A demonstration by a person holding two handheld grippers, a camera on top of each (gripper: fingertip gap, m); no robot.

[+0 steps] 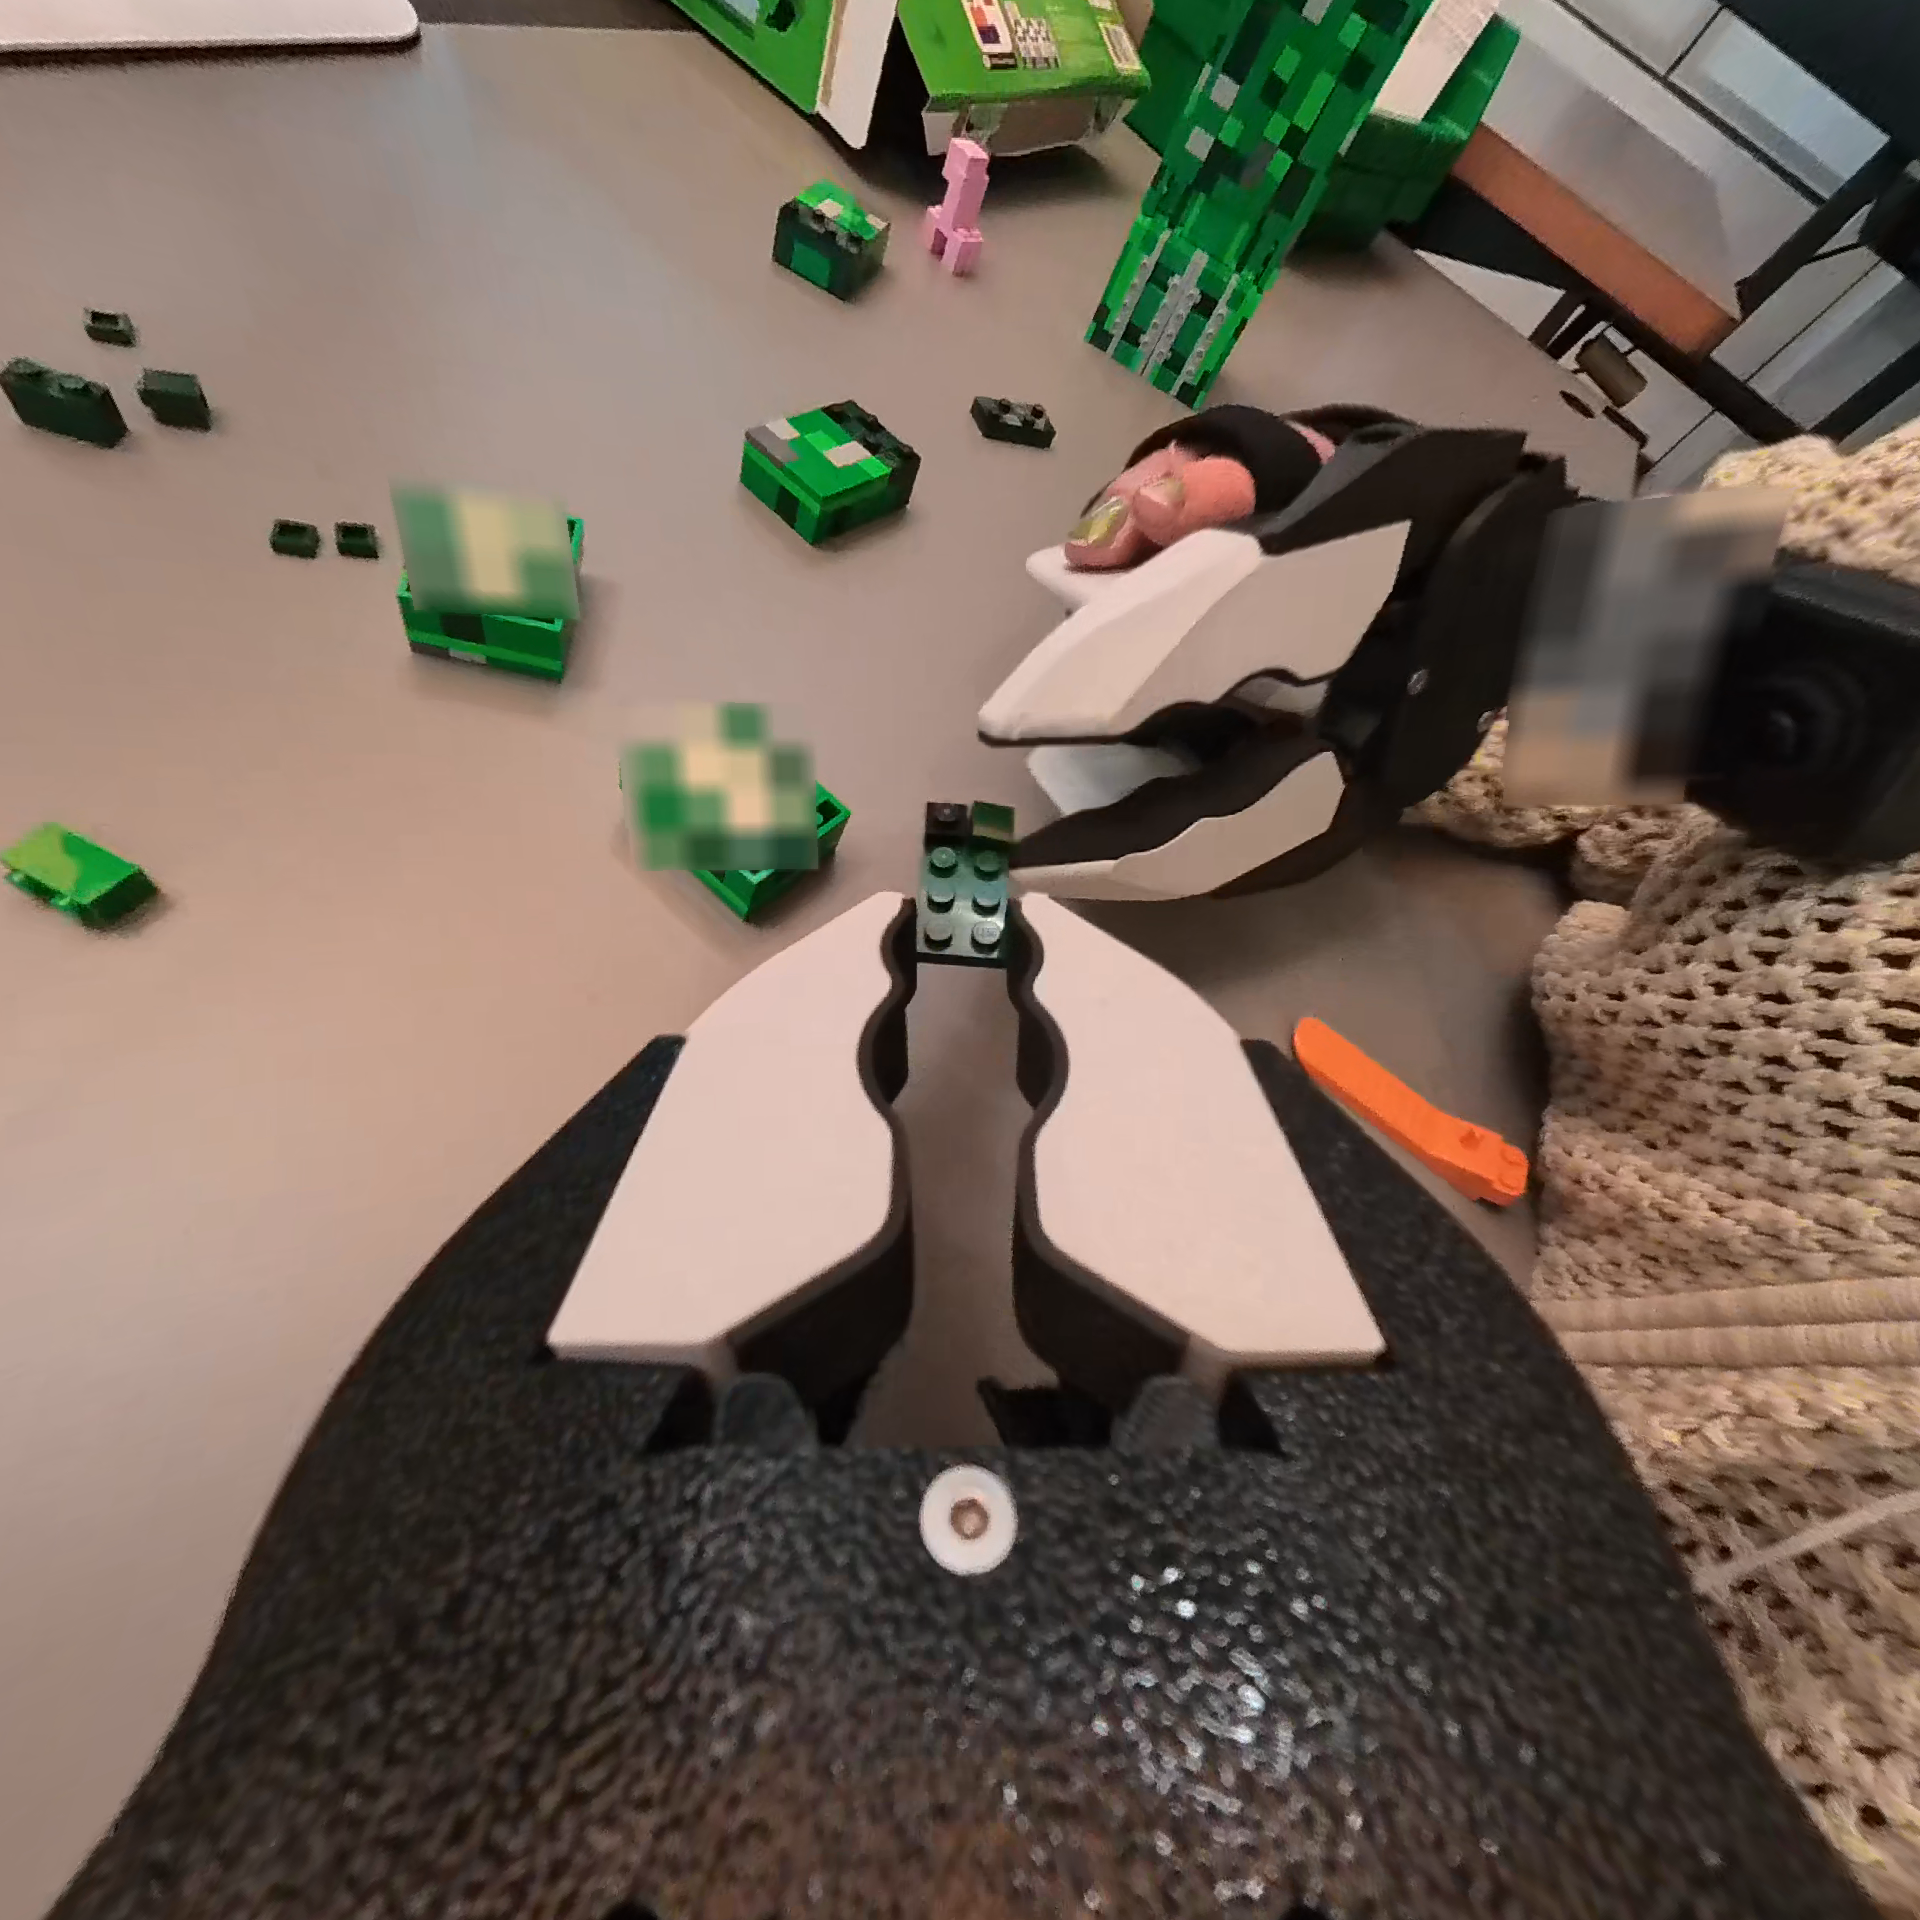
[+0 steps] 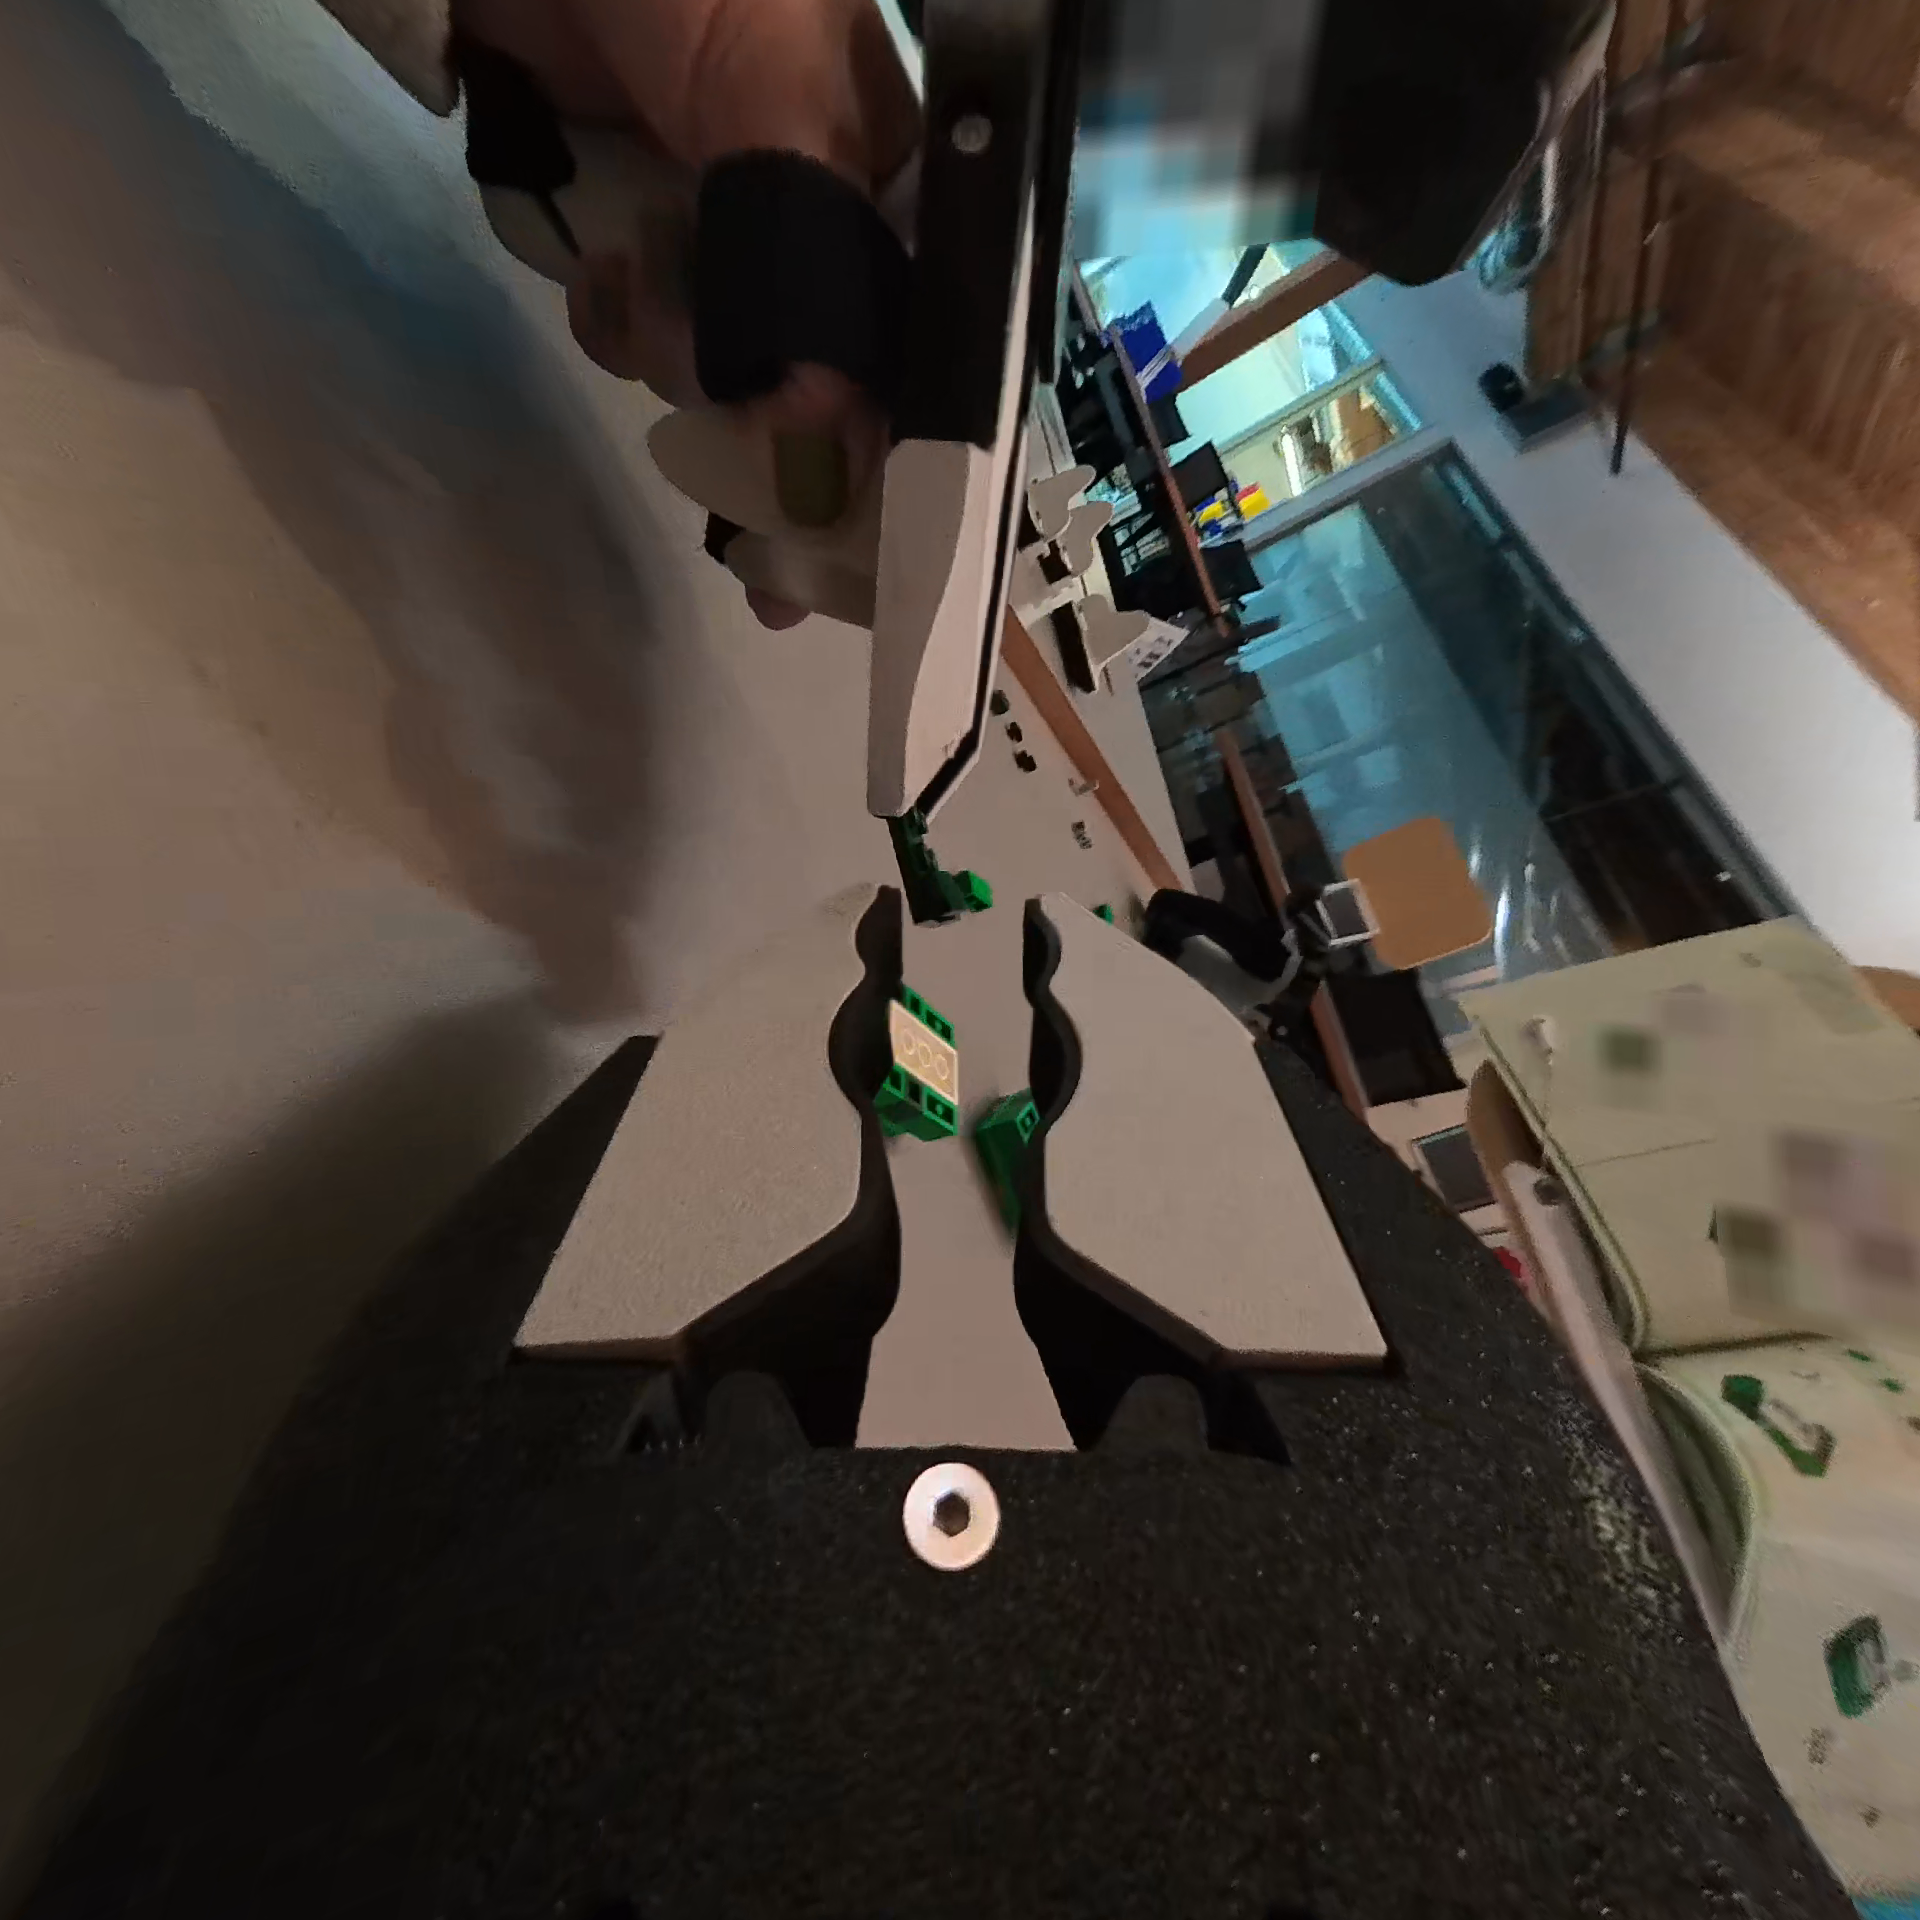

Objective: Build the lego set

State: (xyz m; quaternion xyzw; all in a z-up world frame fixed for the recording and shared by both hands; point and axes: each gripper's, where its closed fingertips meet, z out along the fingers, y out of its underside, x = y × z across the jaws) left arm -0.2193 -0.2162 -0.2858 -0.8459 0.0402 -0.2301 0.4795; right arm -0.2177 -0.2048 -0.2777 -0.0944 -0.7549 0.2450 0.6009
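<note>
My left gripper (image 1: 964, 914) is shut on a dark green studded plate (image 1: 966, 904) and holds it above the grey table (image 1: 416, 1039). A small black piece and a small green piece (image 1: 992, 821) sit on the plate's far end. My right gripper (image 1: 1003, 795) comes in from the right with its jaws apart, and its lower fingertip (image 1: 1039, 854) is right beside the small green piece. In the right wrist view, my right gripper (image 2: 961, 912) is open and empty. The left gripper (image 2: 925, 644) reaches down from the top with the plate (image 2: 920, 873) just beyond my fingertips.
A tall green figure (image 1: 1216, 187), a pink figure (image 1: 956, 208) and green boxes (image 1: 1018, 52) stand at the back. Several green sub-builds (image 1: 831, 468) and small dark bricks (image 1: 62, 400) lie scattered on the left. An orange separator tool (image 1: 1403, 1122) lies by a knitted sleeve (image 1: 1714, 1143).
</note>
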